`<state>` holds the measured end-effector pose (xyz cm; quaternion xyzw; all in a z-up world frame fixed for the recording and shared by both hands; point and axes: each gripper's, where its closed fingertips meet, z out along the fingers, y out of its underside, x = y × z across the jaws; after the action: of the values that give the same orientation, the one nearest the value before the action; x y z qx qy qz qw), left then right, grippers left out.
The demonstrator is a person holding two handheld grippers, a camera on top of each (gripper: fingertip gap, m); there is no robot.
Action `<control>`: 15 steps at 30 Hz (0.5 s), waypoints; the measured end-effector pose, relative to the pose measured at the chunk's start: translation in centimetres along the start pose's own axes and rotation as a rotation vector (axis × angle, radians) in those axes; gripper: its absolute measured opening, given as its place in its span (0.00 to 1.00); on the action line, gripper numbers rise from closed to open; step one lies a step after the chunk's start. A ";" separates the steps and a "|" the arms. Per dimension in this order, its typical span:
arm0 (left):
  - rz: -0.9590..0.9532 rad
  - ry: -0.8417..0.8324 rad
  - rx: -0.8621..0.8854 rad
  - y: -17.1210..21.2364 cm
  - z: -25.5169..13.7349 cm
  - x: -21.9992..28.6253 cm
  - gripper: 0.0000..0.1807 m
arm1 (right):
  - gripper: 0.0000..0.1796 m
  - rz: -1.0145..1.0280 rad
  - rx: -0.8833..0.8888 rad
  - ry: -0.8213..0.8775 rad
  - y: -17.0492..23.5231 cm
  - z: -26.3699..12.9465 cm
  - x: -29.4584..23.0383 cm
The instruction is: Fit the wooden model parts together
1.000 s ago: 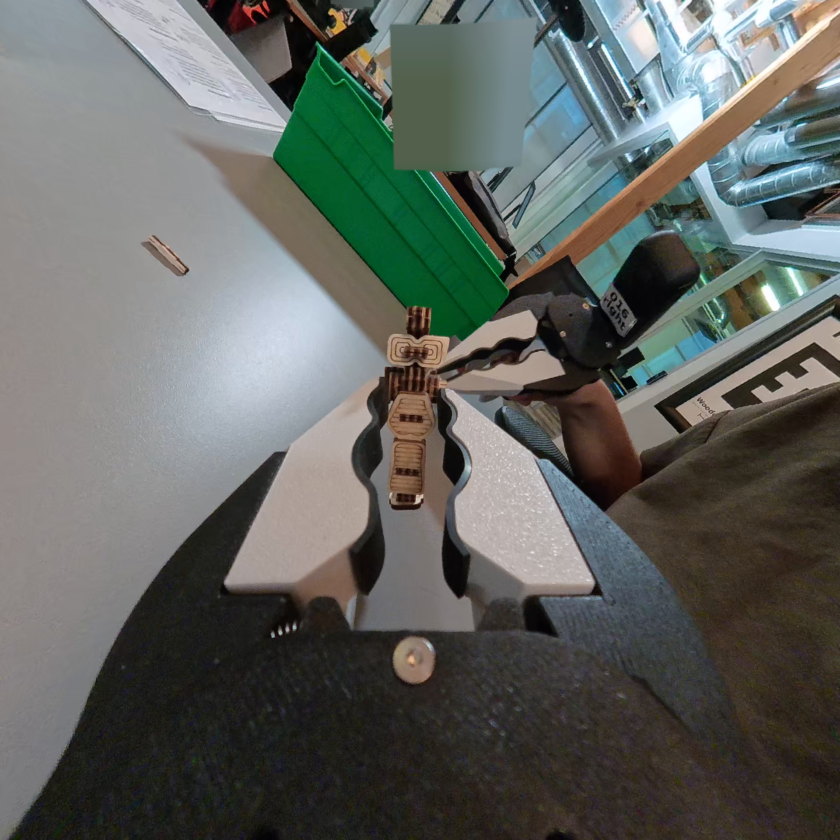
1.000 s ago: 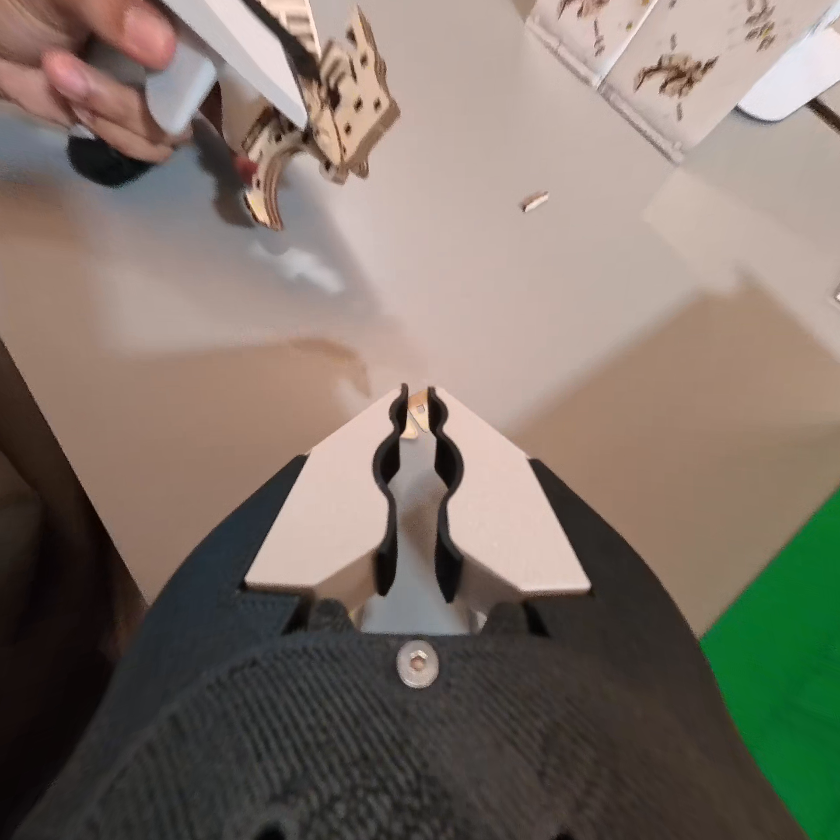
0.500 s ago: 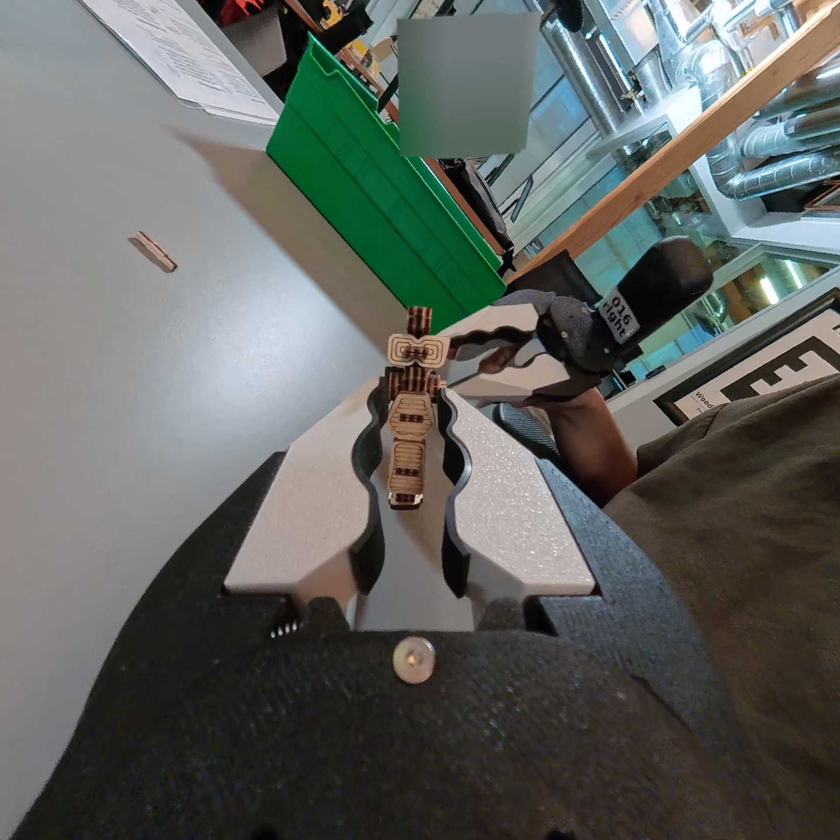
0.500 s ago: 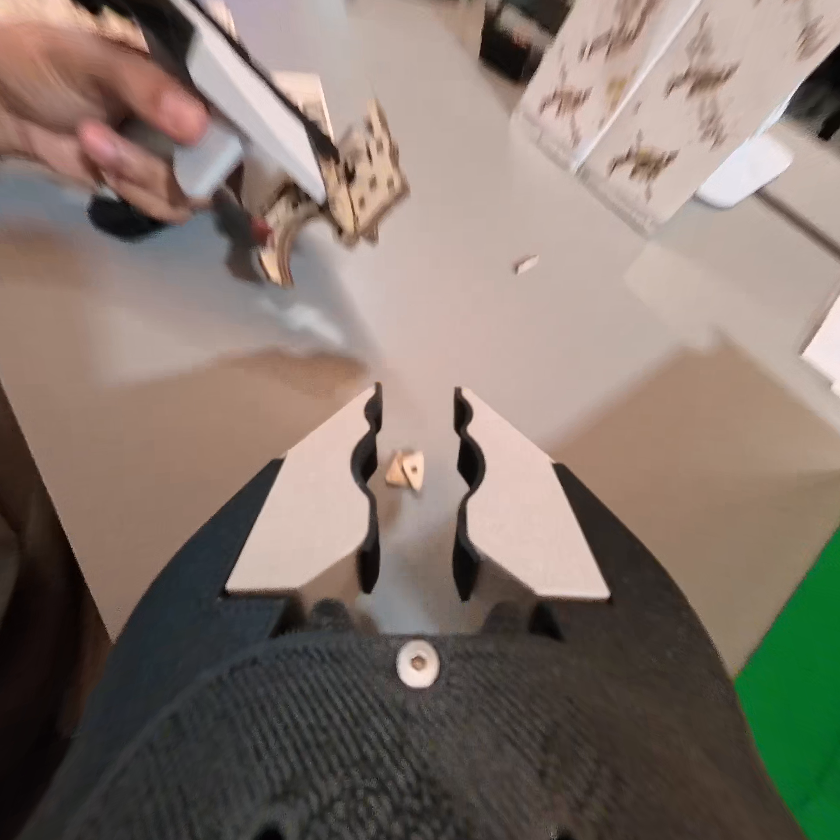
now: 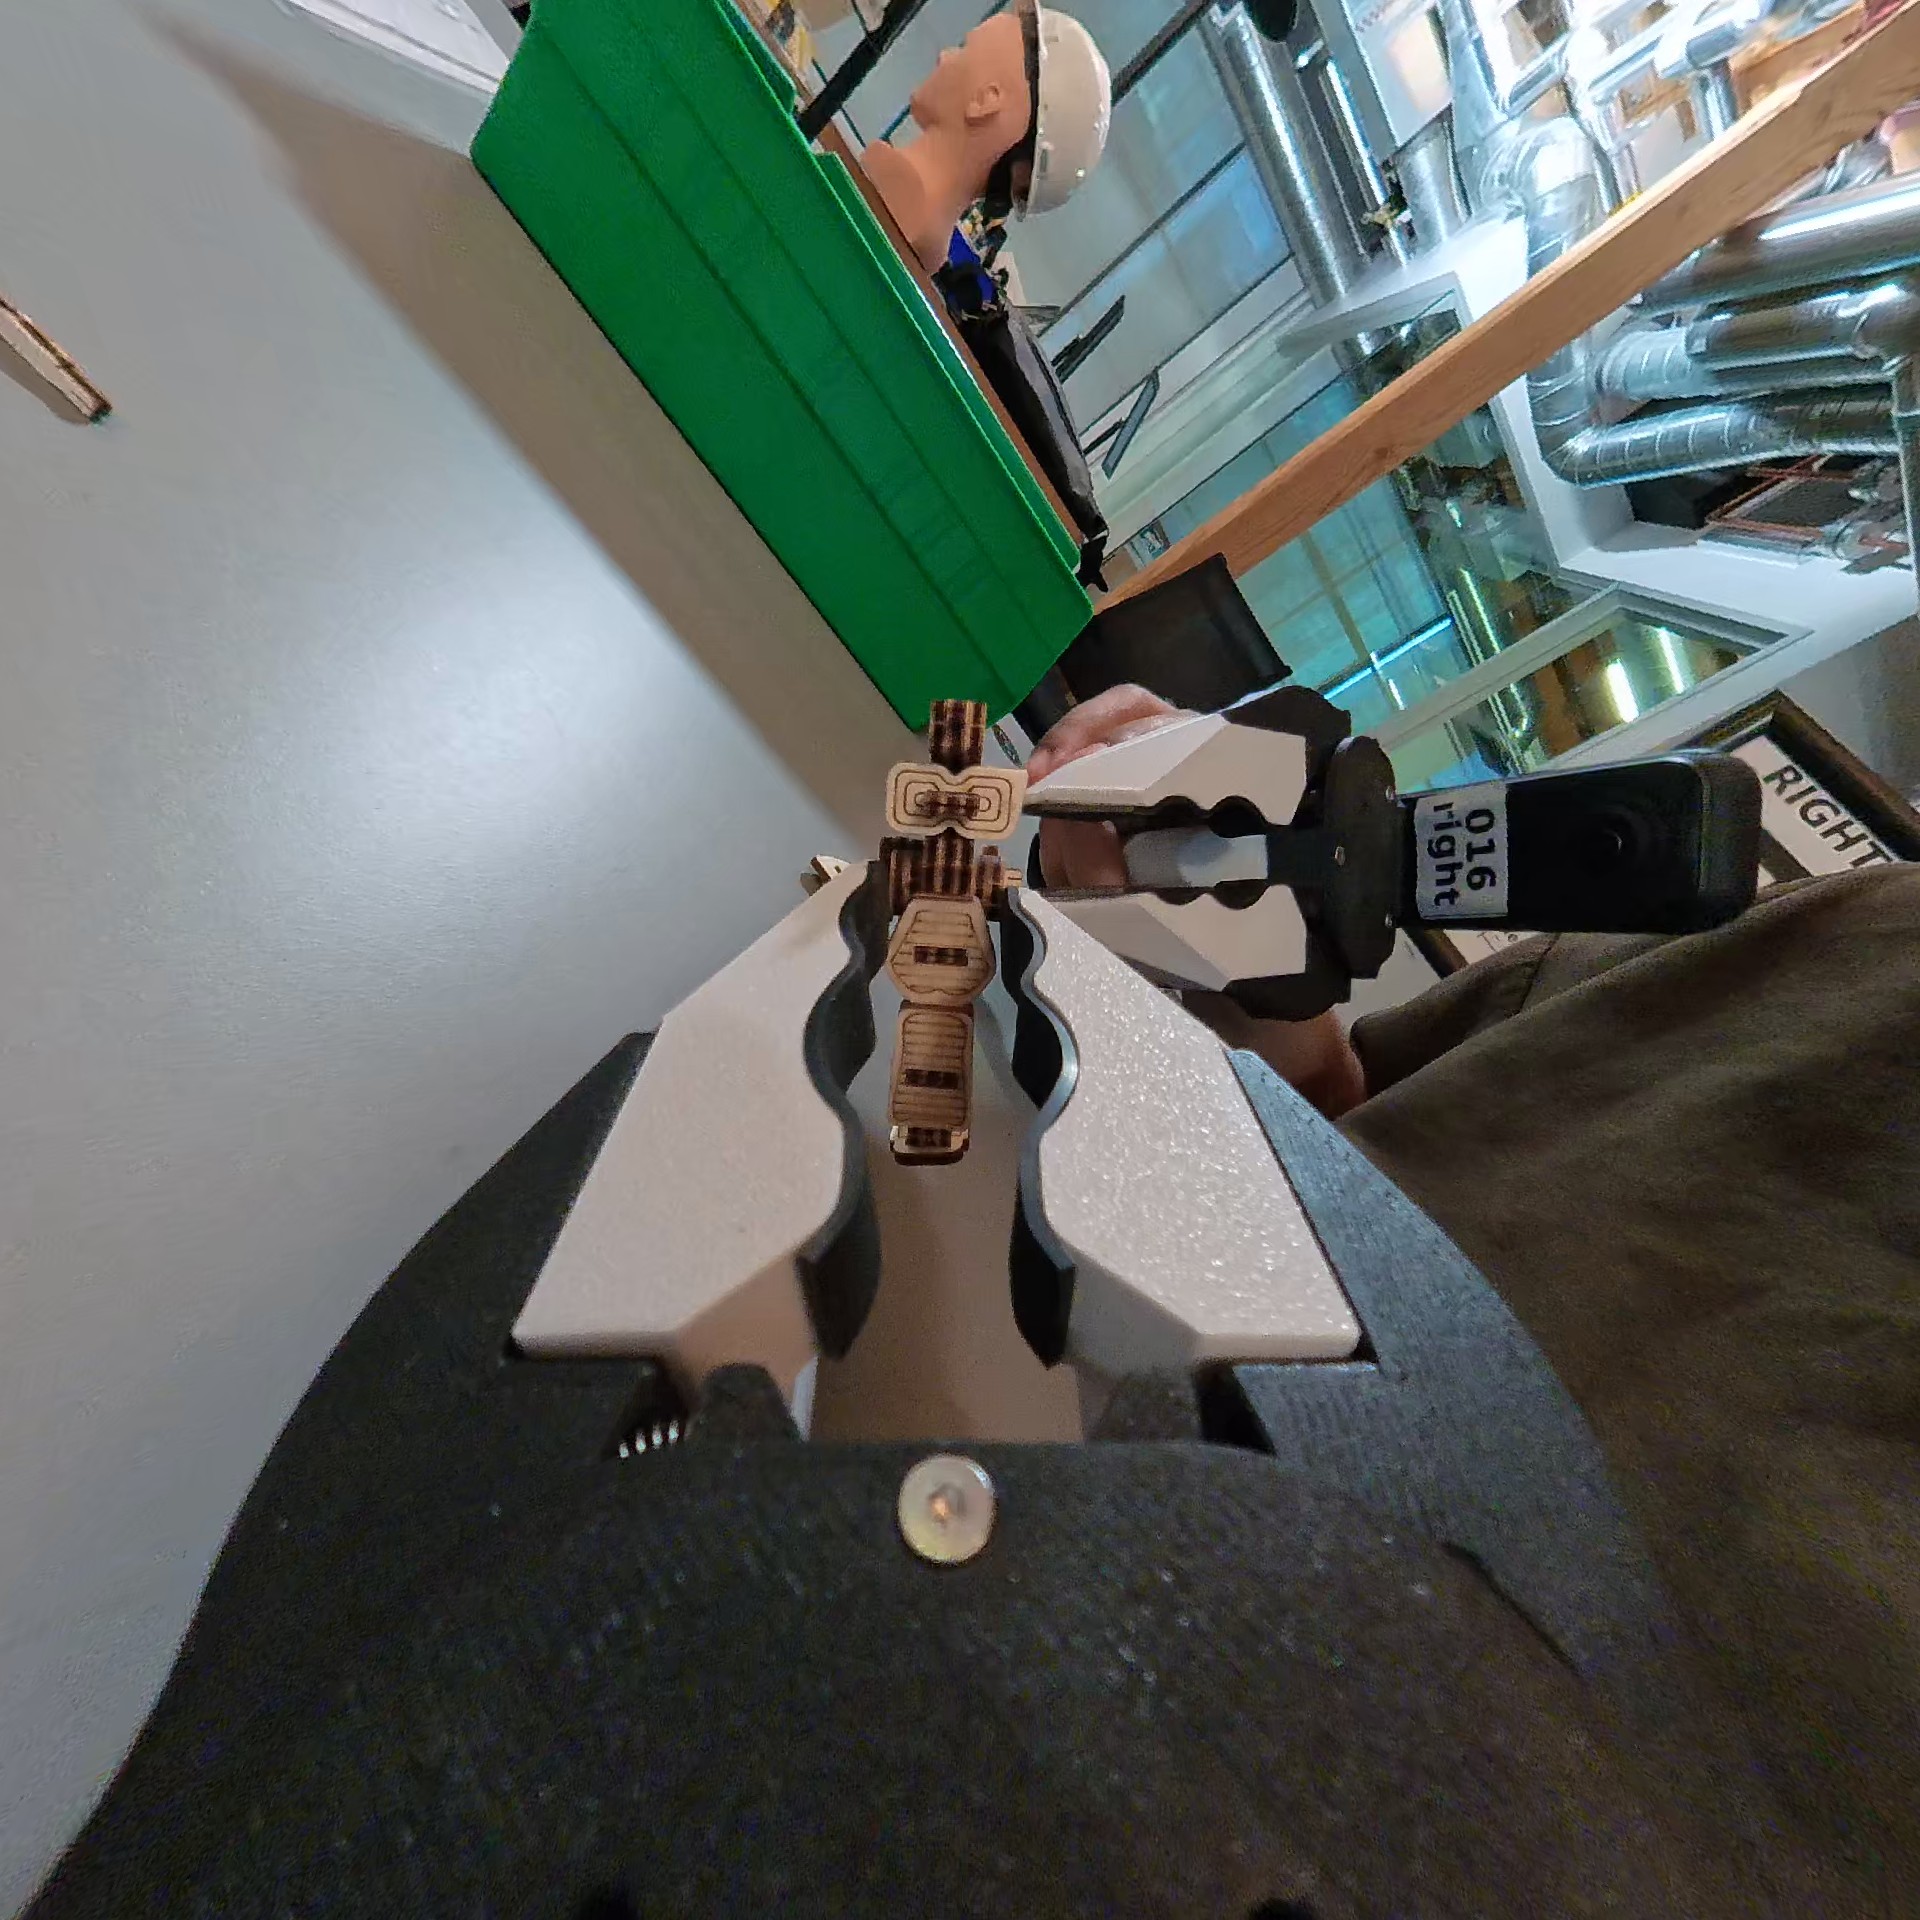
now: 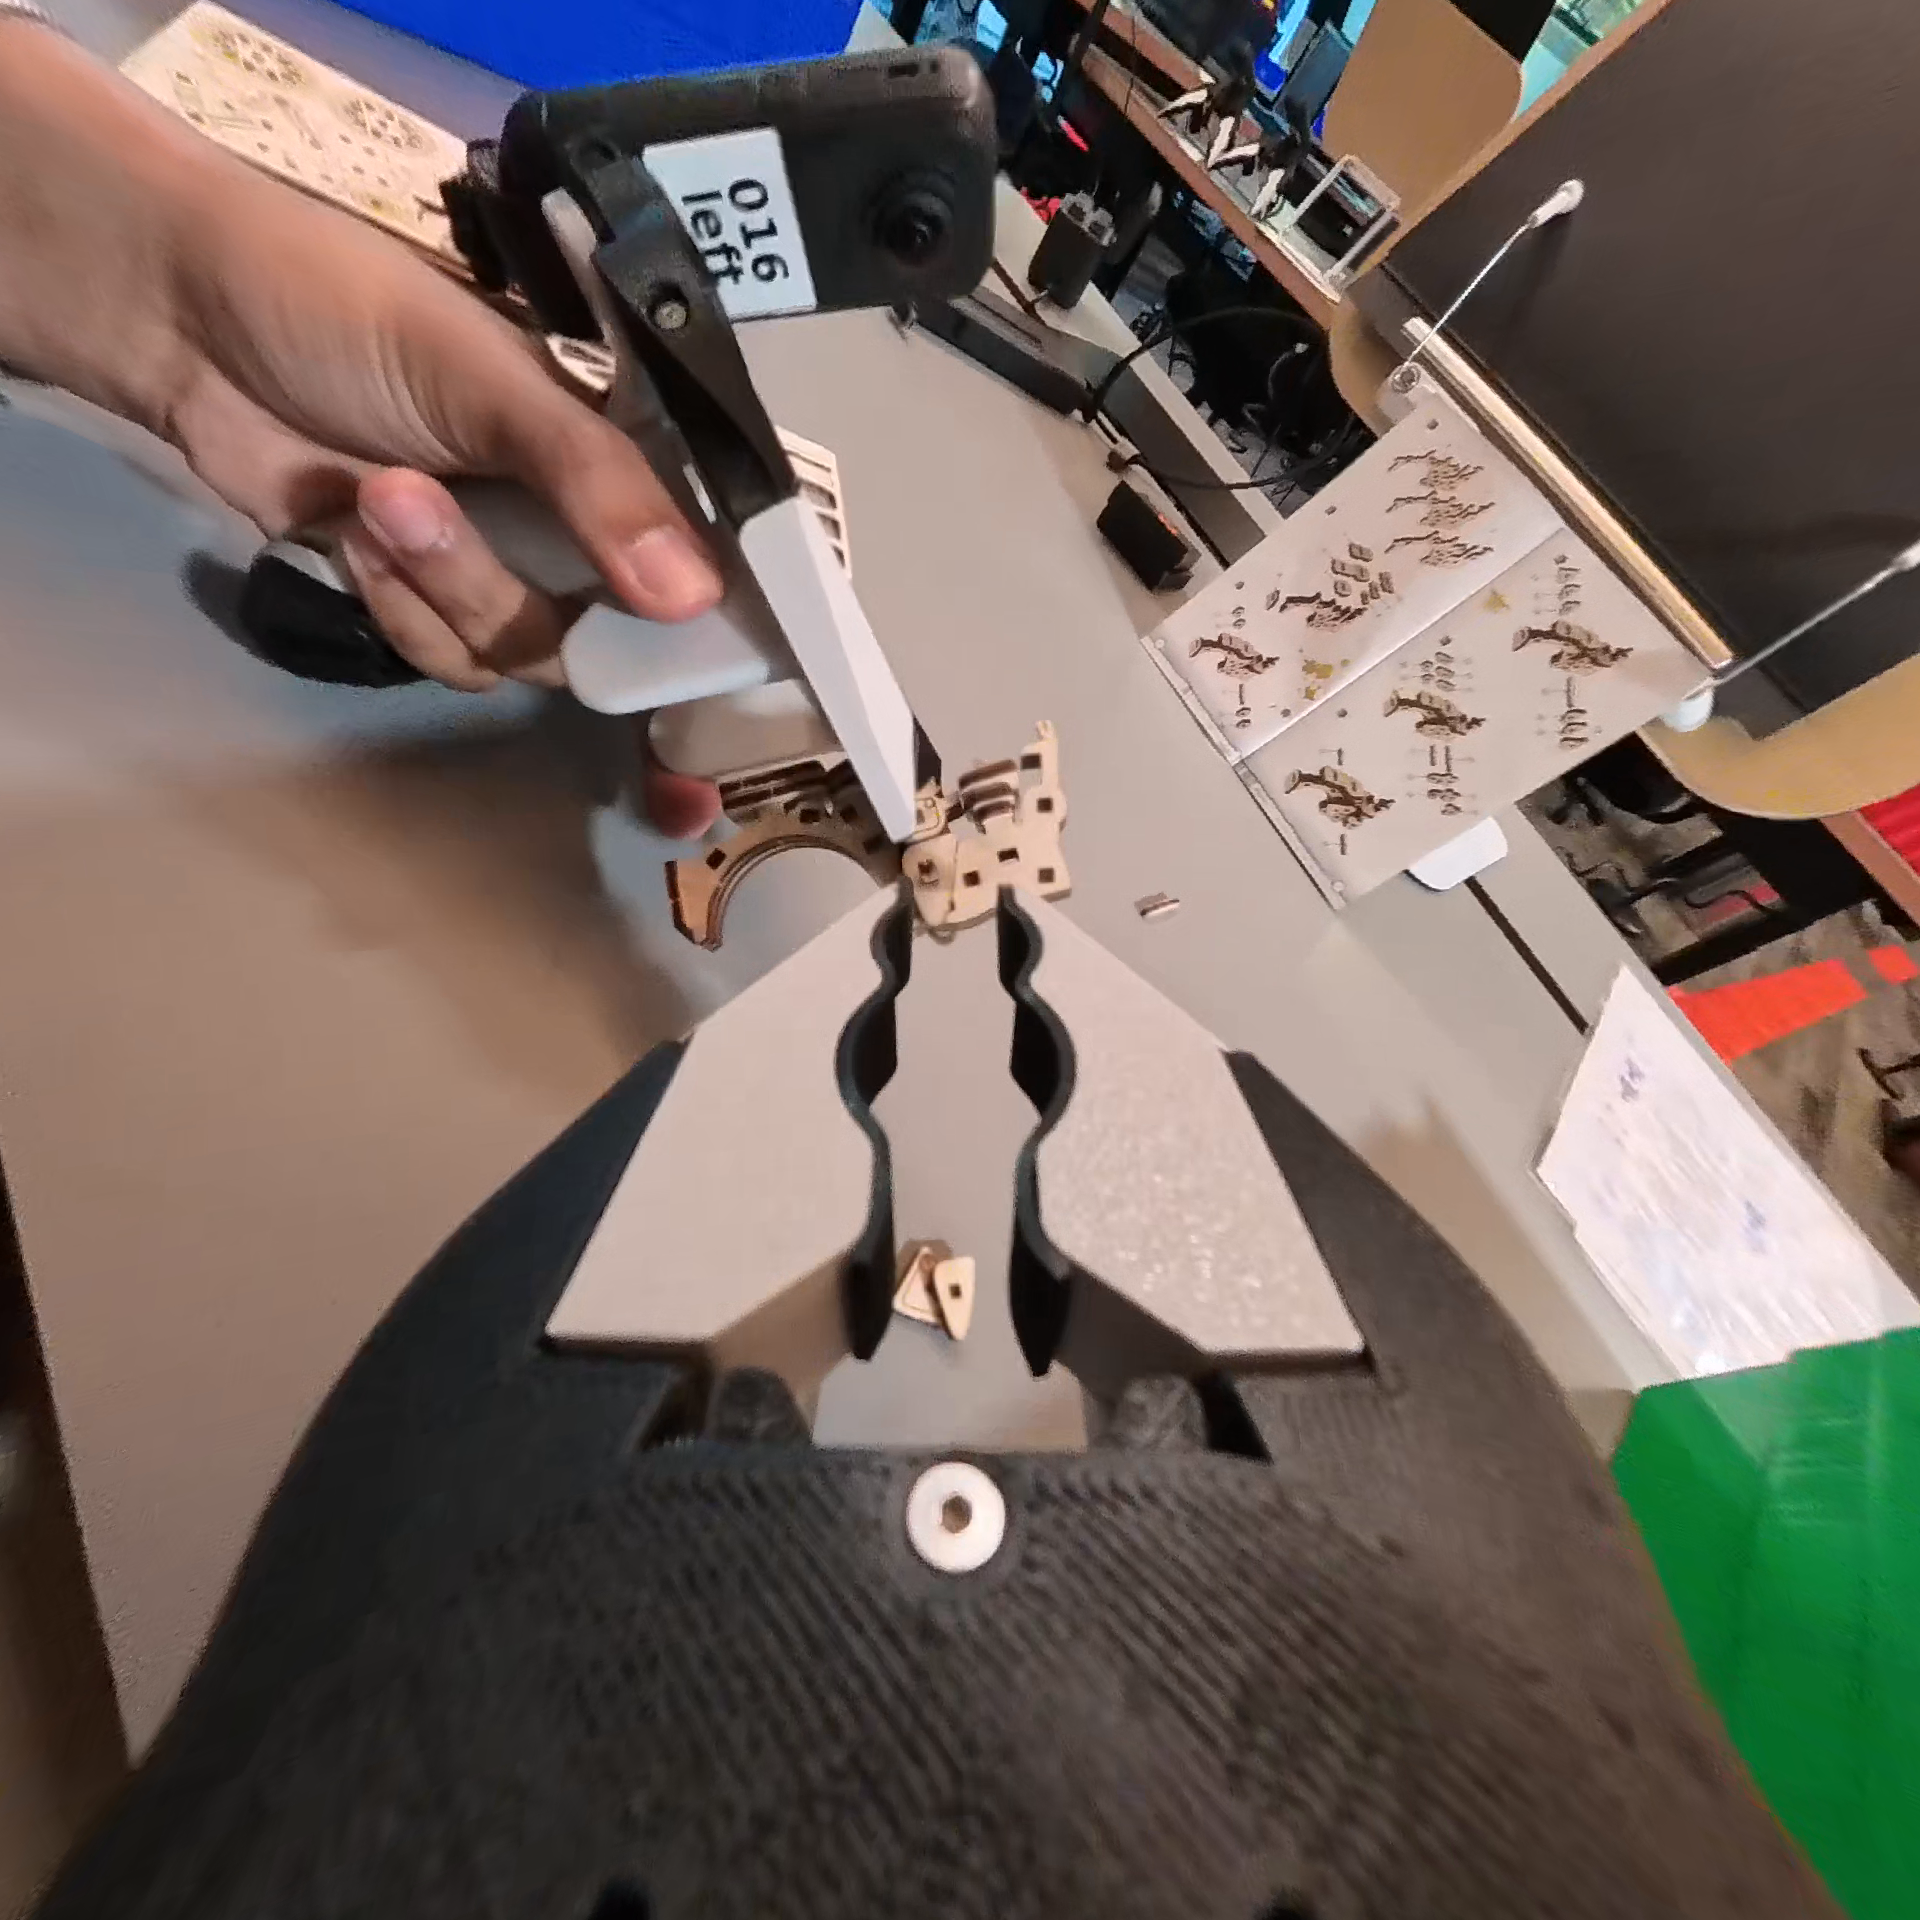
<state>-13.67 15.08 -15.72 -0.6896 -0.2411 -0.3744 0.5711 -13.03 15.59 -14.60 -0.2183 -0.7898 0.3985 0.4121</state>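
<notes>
**Operator:** Where is your free room?

**Guide:** In the right wrist view, the bare table point(image 6: 260, 1039) at left is open to you. Ahead, the left gripper point(image 6: 914, 821), the hand point(image 6: 343, 384) holding it and the wooden model point(image 6: 997, 852) block the centre. At right stand the parts sheets point(image 6: 1434, 665); the green bin point(image 6: 1766, 1558) closes the lower right.

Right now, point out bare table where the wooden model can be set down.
Free: grey table left of the right hand-held gripper. Crowded: around the wooden model in the left hand-held gripper, instruction sheets and green bin rightward.
</notes>
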 end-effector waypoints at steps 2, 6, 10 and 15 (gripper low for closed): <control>0.004 -0.002 -0.008 0.2 0.1 0.0 0.10 | 0.08 -0.026 -0.016 0.001 0.3 0.1 -0.2; -0.003 0.006 -0.023 0.7 0.6 0.4 0.10 | 0.08 -0.058 -0.027 -0.006 0.3 0.5 -0.7; 0.029 -0.019 -0.024 0.8 0.7 0.3 0.10 | 0.05 -0.142 -0.055 0.002 0.6 0.5 -1.0; 0.100 -0.091 0.022 0.4 0.9 0.1 0.10 | 0.05 -0.148 -0.099 0.010 0.8 0.5 -0.7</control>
<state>-13.01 15.86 -15.94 -0.7108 -0.2361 -0.3109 0.5852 -13.06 15.35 -15.75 -0.1817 -0.8204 0.3262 0.4331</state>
